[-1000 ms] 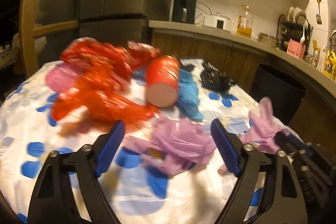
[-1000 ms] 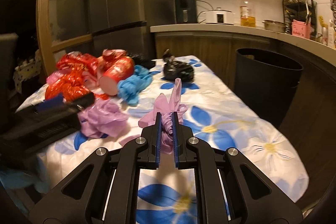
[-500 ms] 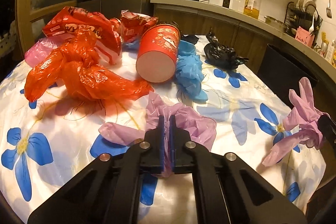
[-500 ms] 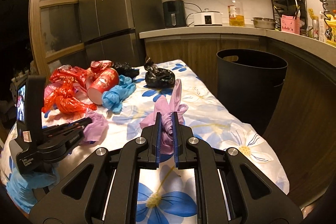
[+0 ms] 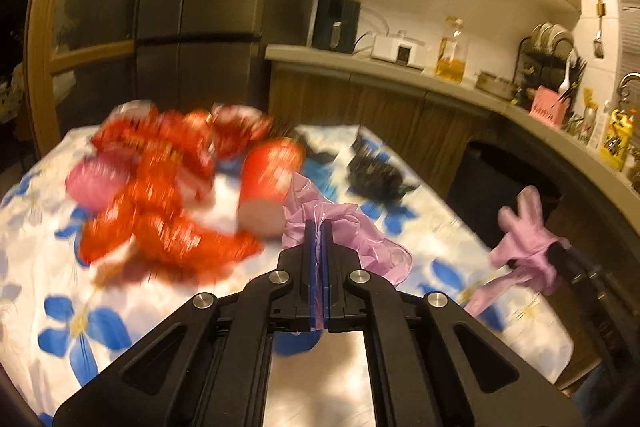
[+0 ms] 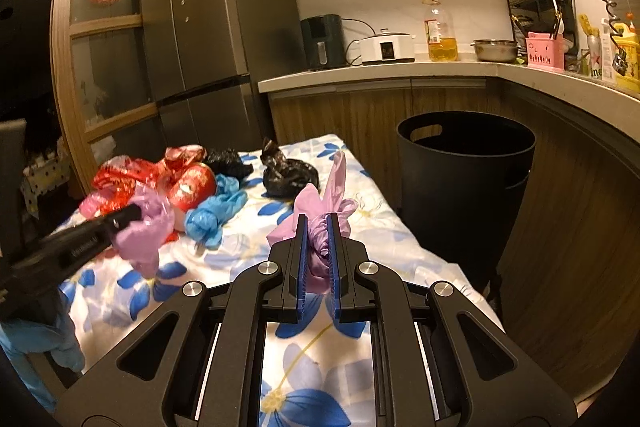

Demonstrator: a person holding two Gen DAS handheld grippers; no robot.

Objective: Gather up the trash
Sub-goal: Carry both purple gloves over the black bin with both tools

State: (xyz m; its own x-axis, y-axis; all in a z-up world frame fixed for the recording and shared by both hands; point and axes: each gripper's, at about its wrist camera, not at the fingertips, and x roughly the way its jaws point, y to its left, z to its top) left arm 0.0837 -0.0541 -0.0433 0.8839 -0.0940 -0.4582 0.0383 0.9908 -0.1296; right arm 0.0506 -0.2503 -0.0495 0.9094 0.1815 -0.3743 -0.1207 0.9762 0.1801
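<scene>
Both grippers, left (image 5: 319,227) and right (image 6: 318,223), each pinch a crumpled lilac plastic bag (image 5: 352,227) apparently lifted clear above the floral tablecloth (image 6: 384,223); next, carry them over the round black bin (image 6: 466,143) and release.

In your left wrist view the red wrappers (image 5: 160,195) and the red cup (image 5: 268,183) smear with motion blur, so you cannot read any print on them. The desk (image 5: 52,291) runs off the lower left edge. From your right wrist, the bin (image 6: 466,187) hides its own inside in darkness, and the blue glove (image 6: 36,343) is cut by the frame's left edge.
</scene>
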